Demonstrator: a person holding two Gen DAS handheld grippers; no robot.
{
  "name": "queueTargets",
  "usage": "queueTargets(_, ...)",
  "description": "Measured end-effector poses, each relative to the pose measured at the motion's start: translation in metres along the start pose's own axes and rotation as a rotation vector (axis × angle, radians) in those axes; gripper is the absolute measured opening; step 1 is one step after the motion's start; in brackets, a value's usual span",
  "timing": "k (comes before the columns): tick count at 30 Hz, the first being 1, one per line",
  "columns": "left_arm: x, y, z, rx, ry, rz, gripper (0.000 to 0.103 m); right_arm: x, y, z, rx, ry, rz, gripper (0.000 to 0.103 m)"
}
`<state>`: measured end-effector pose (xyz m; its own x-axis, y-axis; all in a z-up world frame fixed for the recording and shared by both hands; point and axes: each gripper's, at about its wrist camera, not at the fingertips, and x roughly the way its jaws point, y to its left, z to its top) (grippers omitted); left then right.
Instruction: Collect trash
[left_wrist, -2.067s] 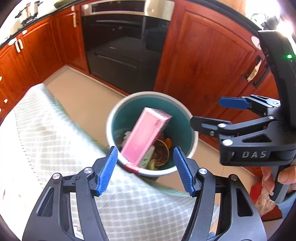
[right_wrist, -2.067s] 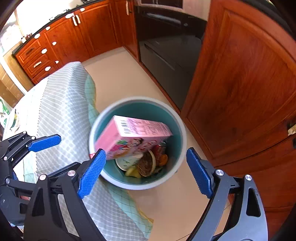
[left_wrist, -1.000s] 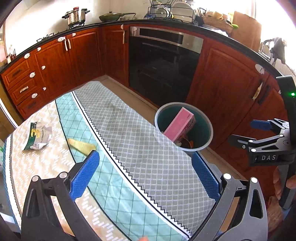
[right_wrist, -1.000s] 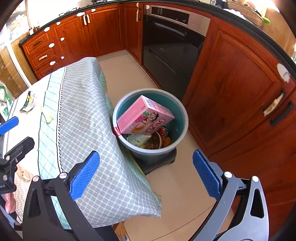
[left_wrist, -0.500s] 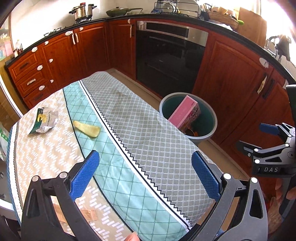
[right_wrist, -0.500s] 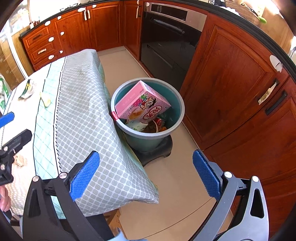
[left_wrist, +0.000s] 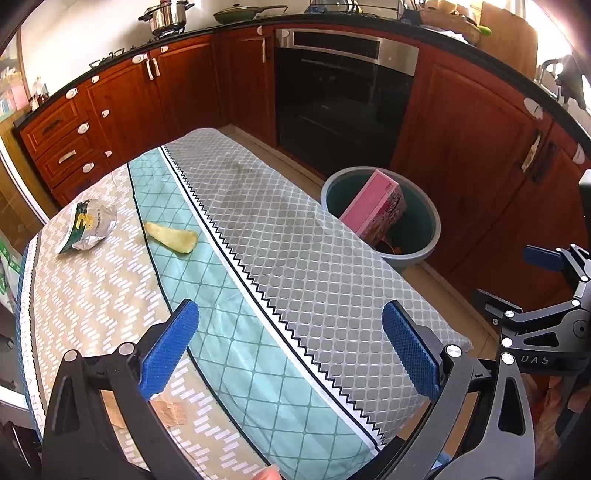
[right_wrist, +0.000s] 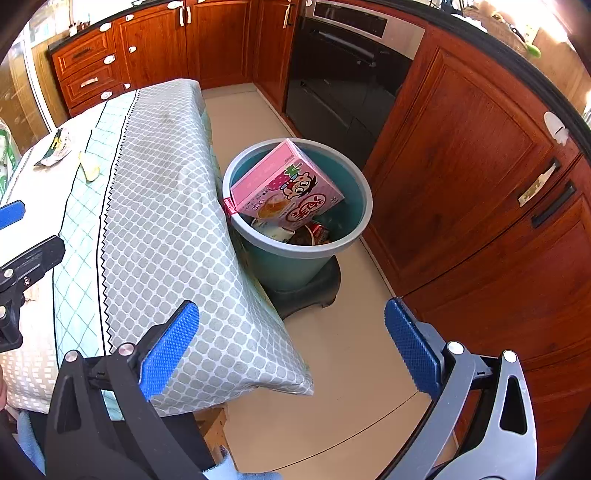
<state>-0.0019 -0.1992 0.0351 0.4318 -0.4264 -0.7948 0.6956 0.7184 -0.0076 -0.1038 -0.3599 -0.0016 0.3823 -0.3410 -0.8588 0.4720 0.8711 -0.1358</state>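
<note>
Both grippers pulled back from bin (right_wrist: 295, 236); pink box (right_wrist: 286, 184) sits inside, job done there. Left gripper (left_wrist: 291, 350) and right gripper (right_wrist: 291, 350) gape wide, empty. Remaining trash on table: foil wrapper (left_wrist: 88, 225), yellow peel (left_wrist: 171, 237).

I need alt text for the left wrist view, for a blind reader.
An open left claw hovers over a table with a patterned cloth, where a crumpled wrapper and a yellow peel lie. Beyond the table, a pink box leans in a teal bin.
</note>
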Motion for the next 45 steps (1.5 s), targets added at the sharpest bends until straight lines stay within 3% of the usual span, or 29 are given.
queueTargets(45,0.0014,-0.001,0.0041,-0.028,-0.01,0.037,0.1,0.0022,-0.004,0.0069,-0.008,-0.005,0.015,0.096)
